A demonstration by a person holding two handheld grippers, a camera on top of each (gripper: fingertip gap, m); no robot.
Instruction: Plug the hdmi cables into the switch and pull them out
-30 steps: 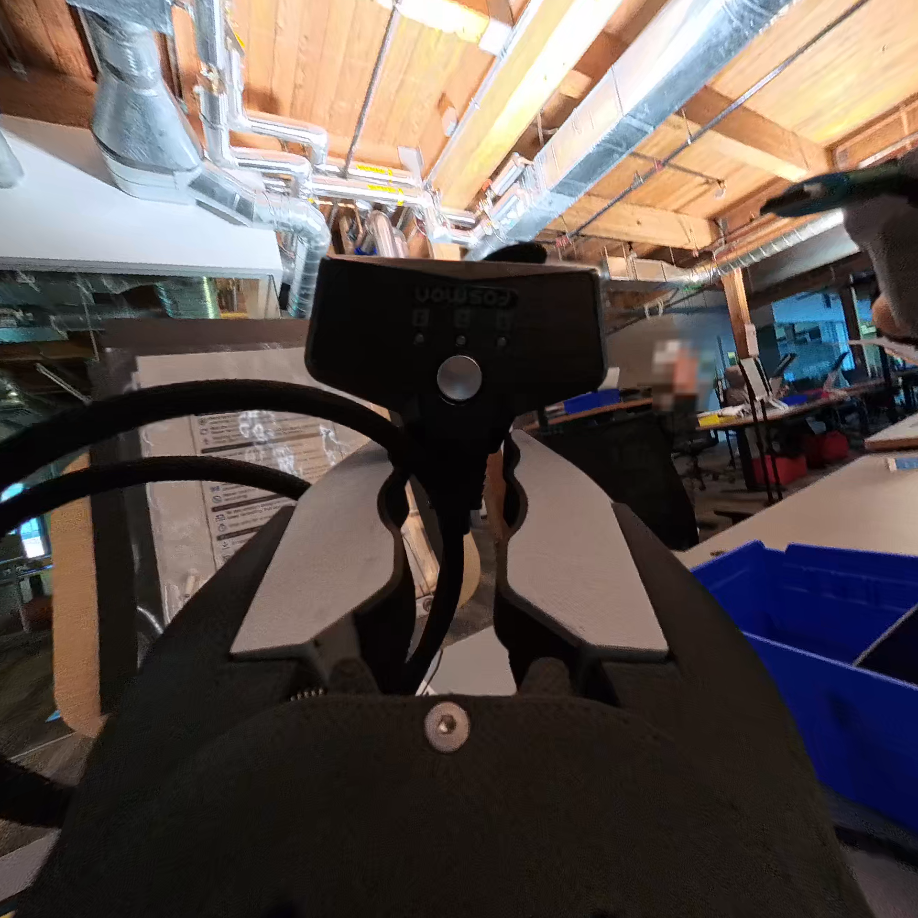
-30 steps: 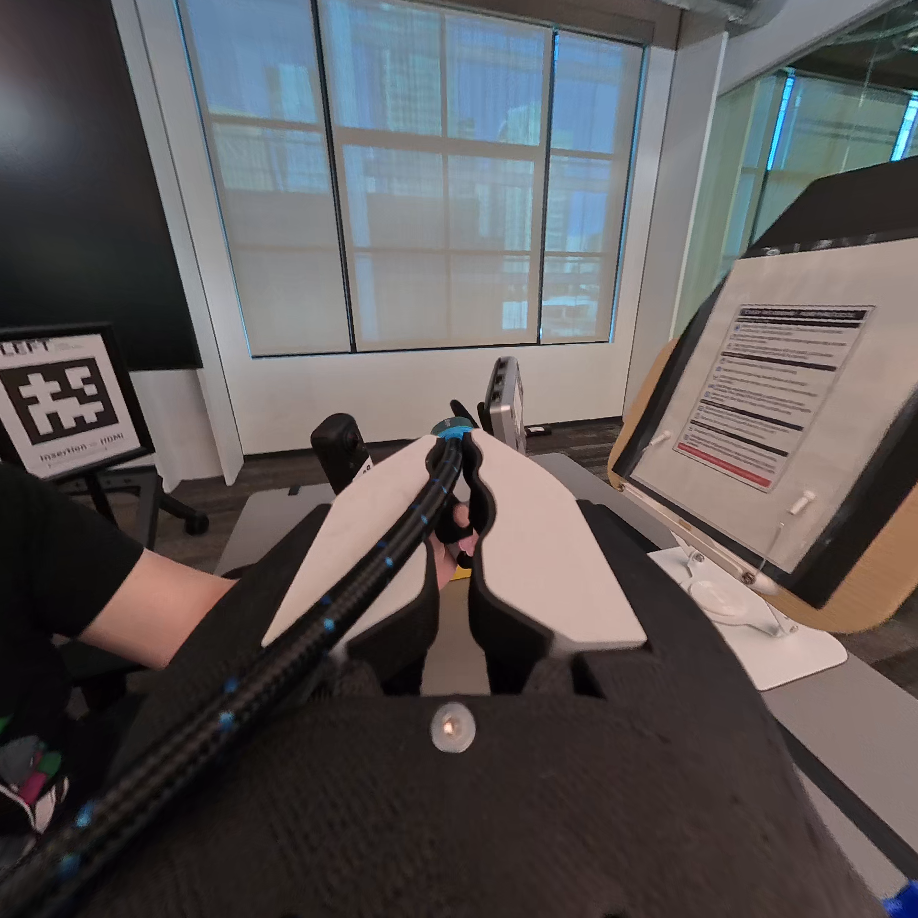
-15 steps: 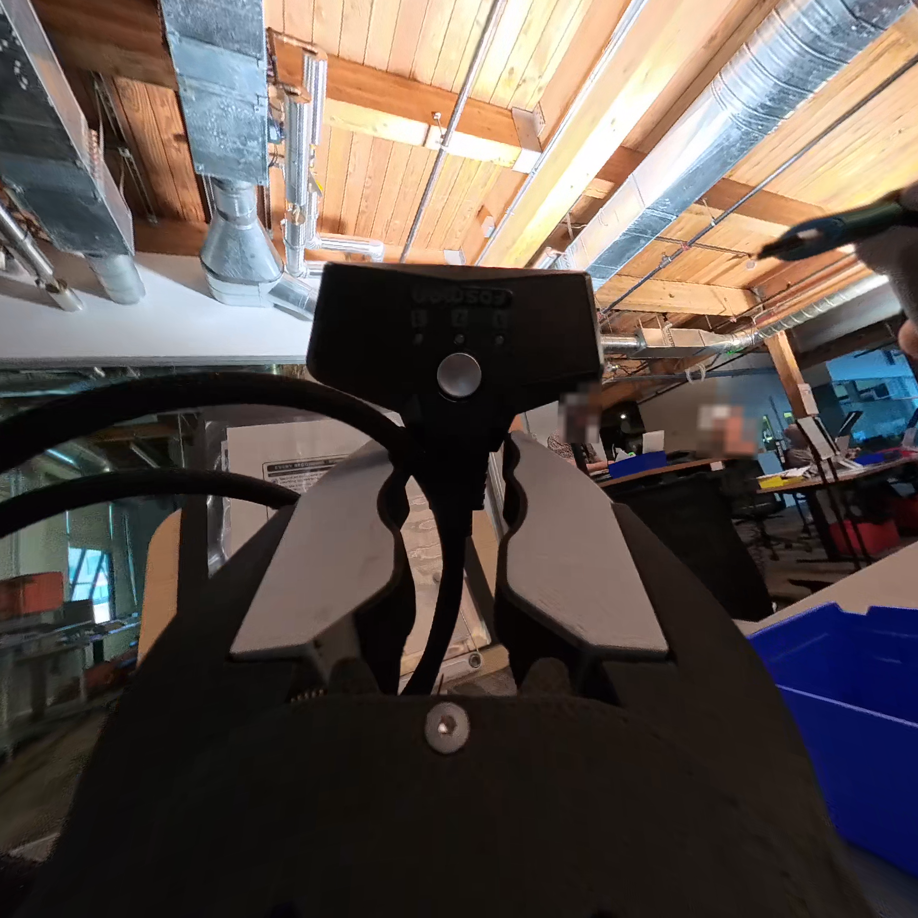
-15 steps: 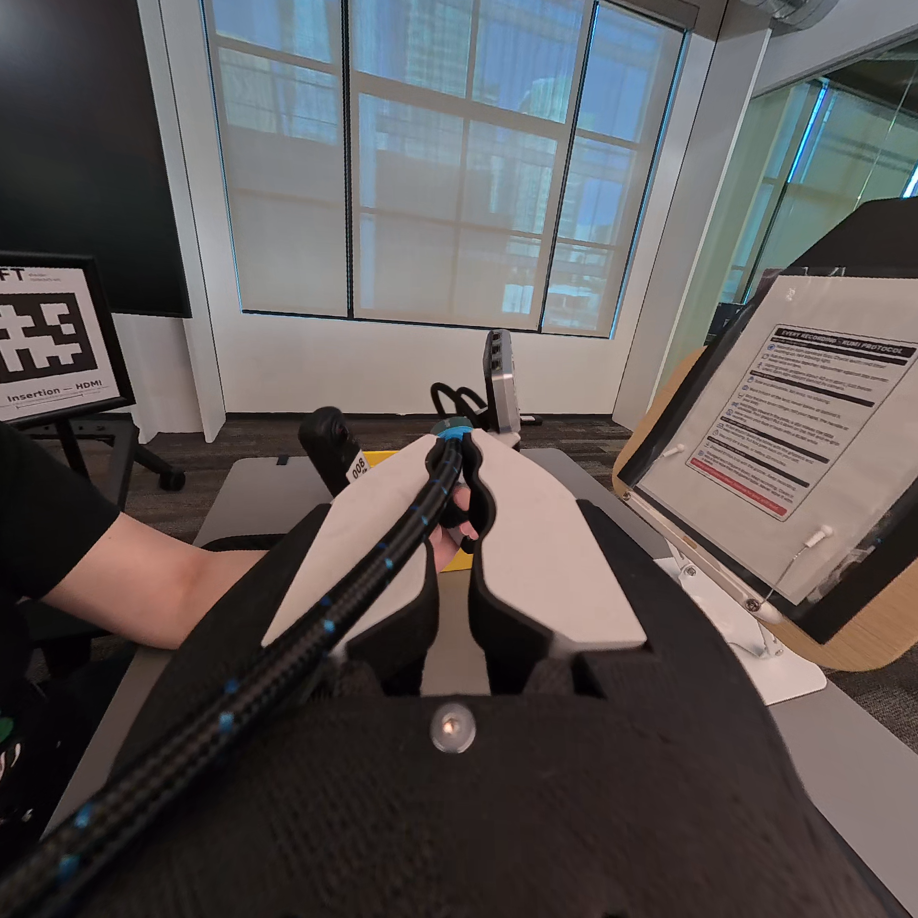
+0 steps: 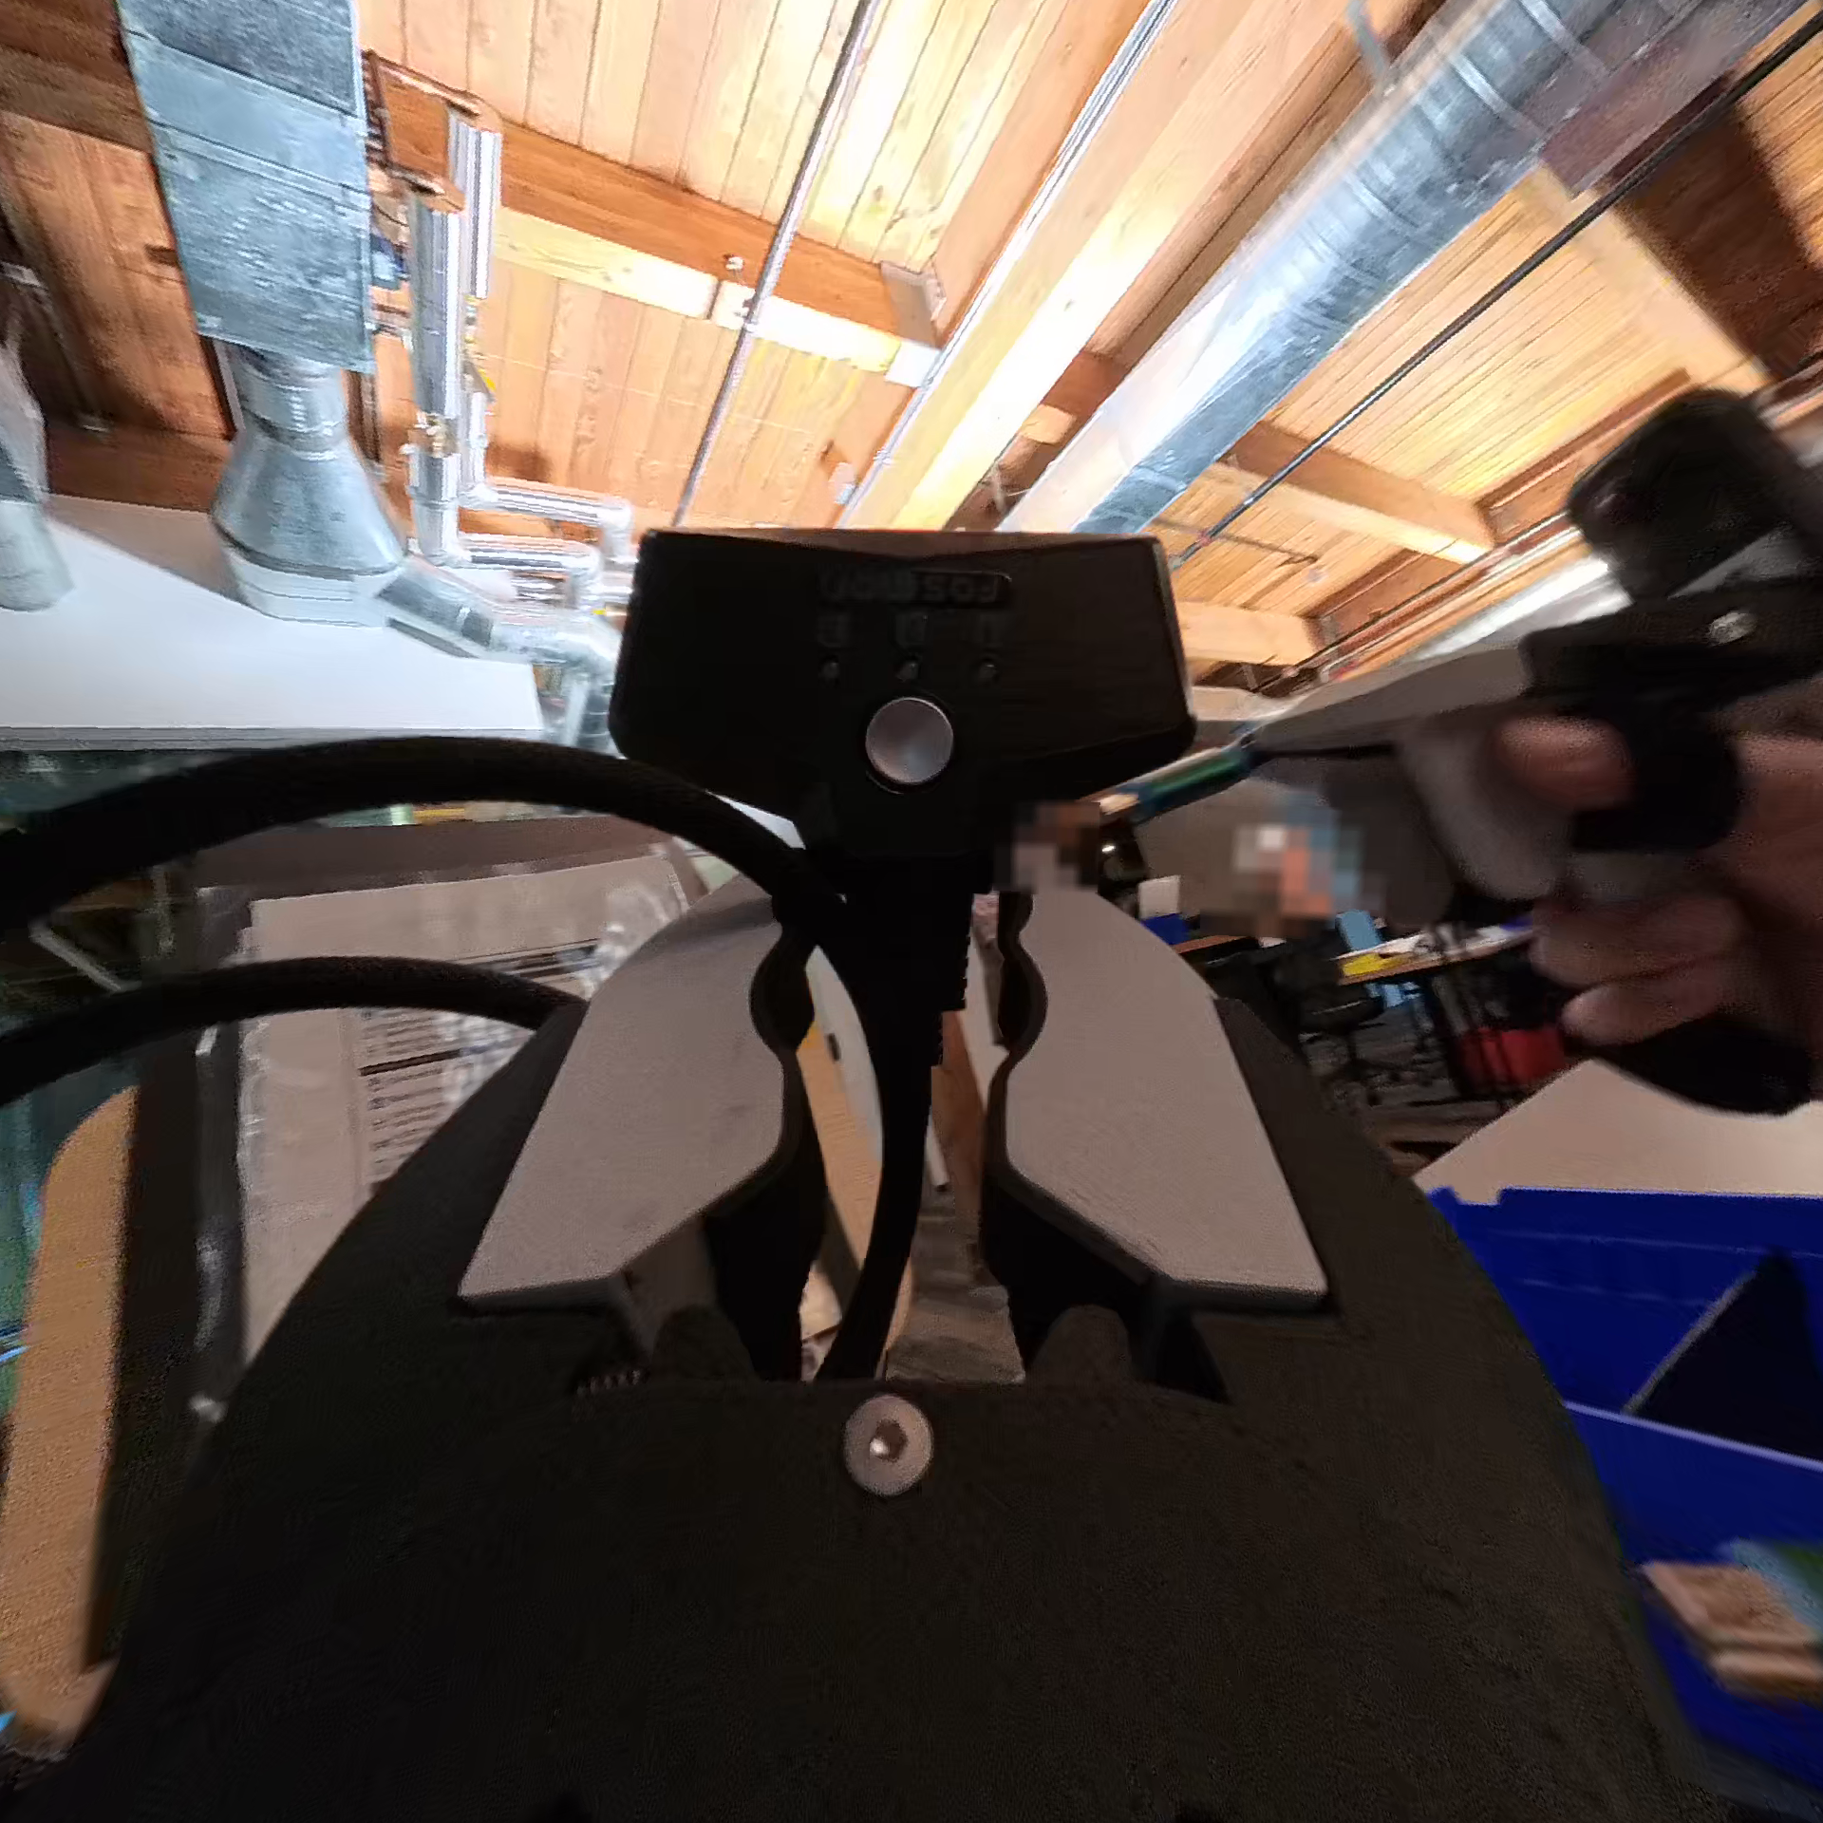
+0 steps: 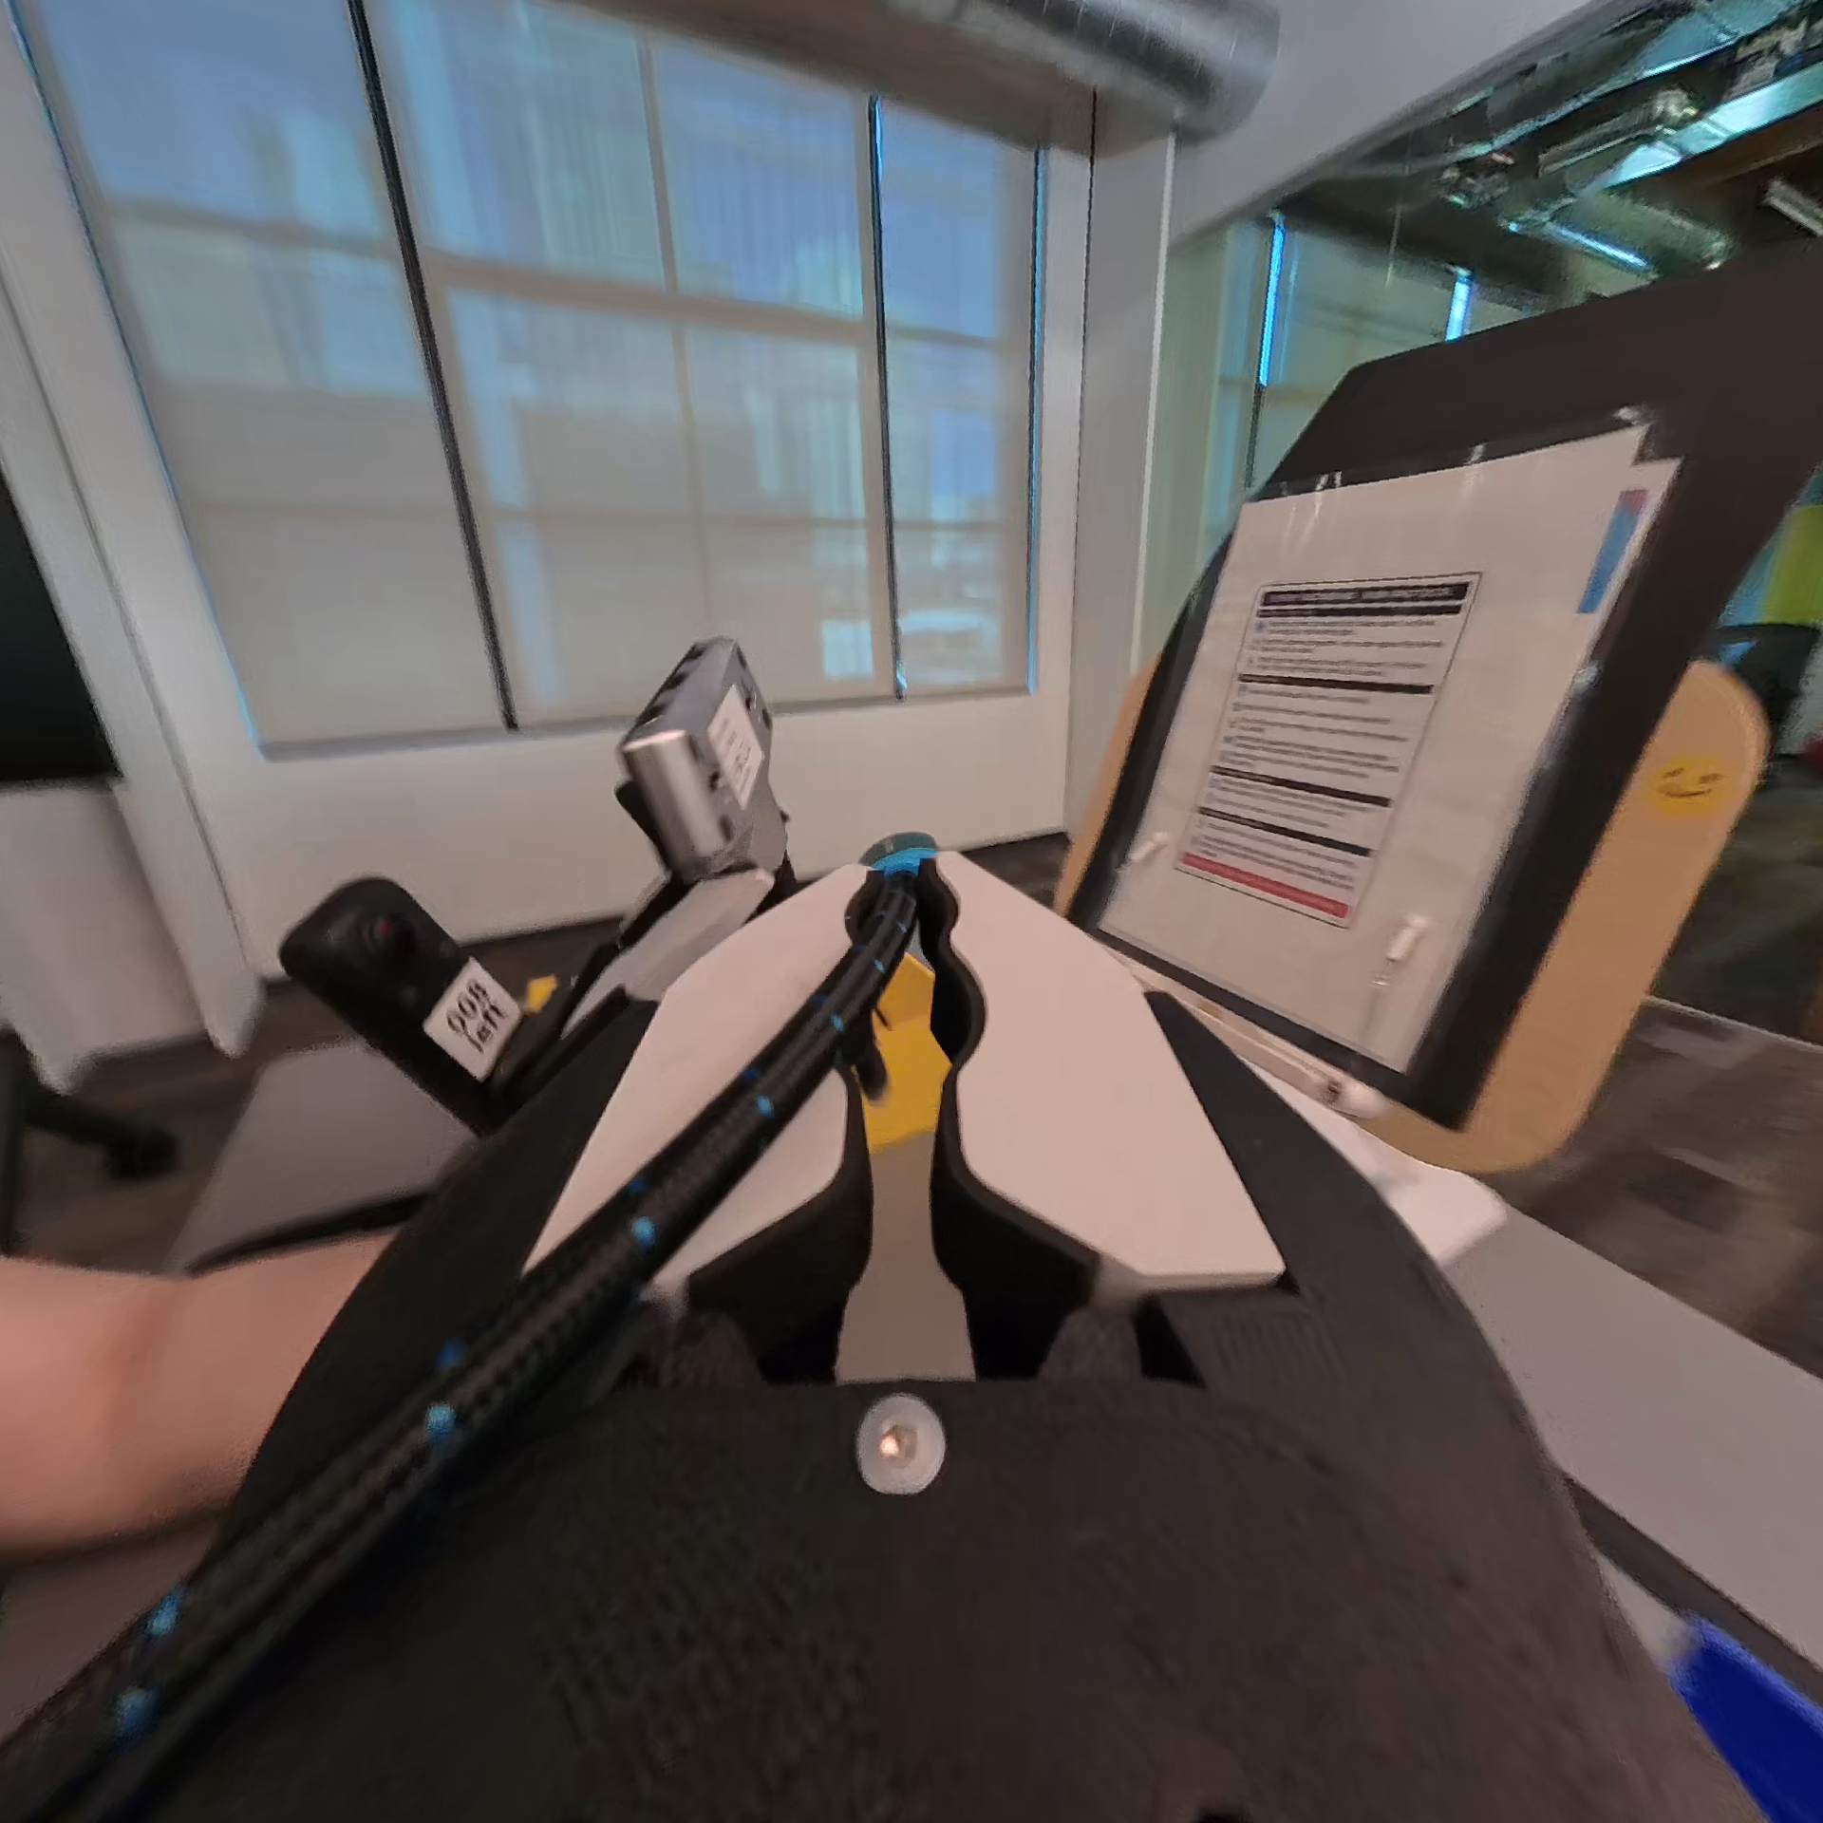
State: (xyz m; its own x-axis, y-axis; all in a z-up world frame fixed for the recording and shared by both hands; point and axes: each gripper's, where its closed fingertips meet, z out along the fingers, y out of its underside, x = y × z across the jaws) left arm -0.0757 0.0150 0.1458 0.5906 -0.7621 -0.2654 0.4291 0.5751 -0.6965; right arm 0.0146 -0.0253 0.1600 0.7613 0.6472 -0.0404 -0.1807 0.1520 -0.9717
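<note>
The black switch (image 5: 903,681) is held up in the air, against the wooden ceiling (image 5: 631,296), with its round silver button facing the left camera. The left gripper (image 5: 893,972) is closed on the thick neck under the switch body, where a black lead runs down between the fingers. Two black cables (image 5: 395,789) curve away from the switch to the left side. In the right wrist view the same switch (image 6: 705,769) shows its silver end and stands up tilted above the left gripper.

The right gripper (image 6: 912,893) is pressed shut on the braided black cable with blue dots (image 6: 691,1174), and the teal plug end (image 6: 893,853) comes out just past the fingertips. This plug is near the switch but apart from it. In the left view the plug (image 5: 1199,774) points toward the right side of the switch.

A blue bin (image 5: 1657,1312) stands on the grey worktop (image 6: 1657,1381). A black board with a printed sheet (image 6: 1332,750) leans at the right.
</note>
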